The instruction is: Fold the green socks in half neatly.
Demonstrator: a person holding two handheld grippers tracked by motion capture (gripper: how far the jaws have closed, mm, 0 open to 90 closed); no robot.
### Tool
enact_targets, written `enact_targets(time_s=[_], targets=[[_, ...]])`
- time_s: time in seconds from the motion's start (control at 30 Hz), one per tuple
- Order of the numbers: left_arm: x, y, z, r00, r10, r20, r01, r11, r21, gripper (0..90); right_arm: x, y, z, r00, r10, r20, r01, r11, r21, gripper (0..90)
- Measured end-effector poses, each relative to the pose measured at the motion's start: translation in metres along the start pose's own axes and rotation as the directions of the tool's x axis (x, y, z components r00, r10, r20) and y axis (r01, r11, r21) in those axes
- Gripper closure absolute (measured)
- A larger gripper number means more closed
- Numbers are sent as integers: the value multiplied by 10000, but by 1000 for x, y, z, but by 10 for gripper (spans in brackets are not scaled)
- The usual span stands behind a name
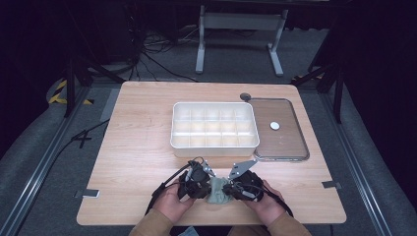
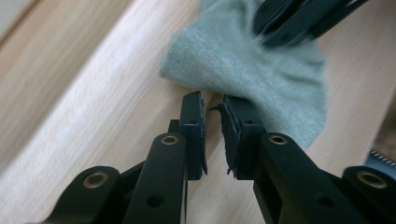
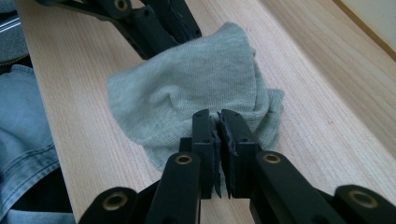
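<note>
A grey-green cloth (image 1: pixel 219 192) lies bunched on the wooden table near the front edge, between my two grippers. My right gripper (image 3: pixel 219 114) has its jaws pressed together on a fold of the cloth (image 3: pixel 187 88). My left gripper (image 2: pixel 213 100) holds its jaws a narrow gap apart, tips touching the edge of the cloth (image 2: pixel 247 60), and bare wood shows between them. In the high view the left gripper (image 1: pixel 209 185) and right gripper (image 1: pixel 230 187) face each other across the cloth. The right gripper (image 2: pixel 299 23) rests on the cloth's far side in the left gripper view.
A white tray (image 1: pixel 215 145) with several empty compartments stands mid-table. To its right lies a clear flat lid (image 1: pixel 287 142) with a small white disc (image 1: pixel 275 126) on it. A denim sleeve (image 3: pixel 23 116) is at the table's front edge. A grey frame stands beyond the table.
</note>
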State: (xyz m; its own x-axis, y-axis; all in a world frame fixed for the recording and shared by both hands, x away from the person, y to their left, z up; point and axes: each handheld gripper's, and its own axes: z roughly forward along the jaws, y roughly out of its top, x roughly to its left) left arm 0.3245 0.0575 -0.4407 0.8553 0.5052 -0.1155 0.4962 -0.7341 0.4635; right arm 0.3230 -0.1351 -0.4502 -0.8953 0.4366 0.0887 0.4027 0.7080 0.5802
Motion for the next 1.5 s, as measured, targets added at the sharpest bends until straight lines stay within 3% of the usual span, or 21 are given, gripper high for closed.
enact_targets(time_s=[0.07, 0.23, 0.3, 0.47, 0.53, 0.77, 0.9, 1.07, 1.2, 1.33, 1.5], targets=[[-4, 2, -4, 9998, 163, 141, -158, 9993, -353, 779, 0, 0, 0, 10000, -14, 14, 14, 10000, -23, 845], [-8, 4, -5, 9984, 532, 195, -521, 9973, -522, 765, 2, 1, 1, 10000, -5, -1, 5, 10000, -53, 845], [-10, 5, -5, 9961, 869, 119, -862, 9947, -553, 760, 2, 1, 2, 10000, 30, -23, -30, 10000, -82, 847], [-9, 5, -6, 9977, 665, 124, -652, 9942, -855, 767, 0, 1, 7, 9991, 244, -344, -257, 9989, -386, 854], [-10, 5, -6, 9973, 721, 164, -703, 9935, -891, 764, -1, 1, 7, 9990, 98, -444, -119, 9988, -476, 854], [-10, 5, -6, 9959, 884, 165, -868, 9931, -792, 753, -2, -1, 8, 9988, 20, -493, -49, 9982, -594, 844], [-9, 3, -5, 9971, 725, 227, -702, 9936, -884, 740, 1, -2, 6, 9993, -167, -333, 147, 9982, -580, 844], [-3, -1, -8, 9953, 800, 554, -758, 9945, -727, 696, 0, -3, 6, 9991, -60, -421, 33, 9979, -644, 846], [3, -10, -9, 9948, 708, 729, -702, 9975, -102, 704, 1, -3, 6, 9993, -168, -320, 147, 9978, -644, 844], [2, -15, -4, 9941, 713, 820, -733, 9971, 212, 728, 1, -3, 6, 9994, -226, -267, 209, 9977, -641, 844], [-4, -12, 4, 9904, 1081, 858, -1126, 9924, 488, 690, 2, -3, 6, 9997, -78, -233, 65, 9983, -577, 845]])
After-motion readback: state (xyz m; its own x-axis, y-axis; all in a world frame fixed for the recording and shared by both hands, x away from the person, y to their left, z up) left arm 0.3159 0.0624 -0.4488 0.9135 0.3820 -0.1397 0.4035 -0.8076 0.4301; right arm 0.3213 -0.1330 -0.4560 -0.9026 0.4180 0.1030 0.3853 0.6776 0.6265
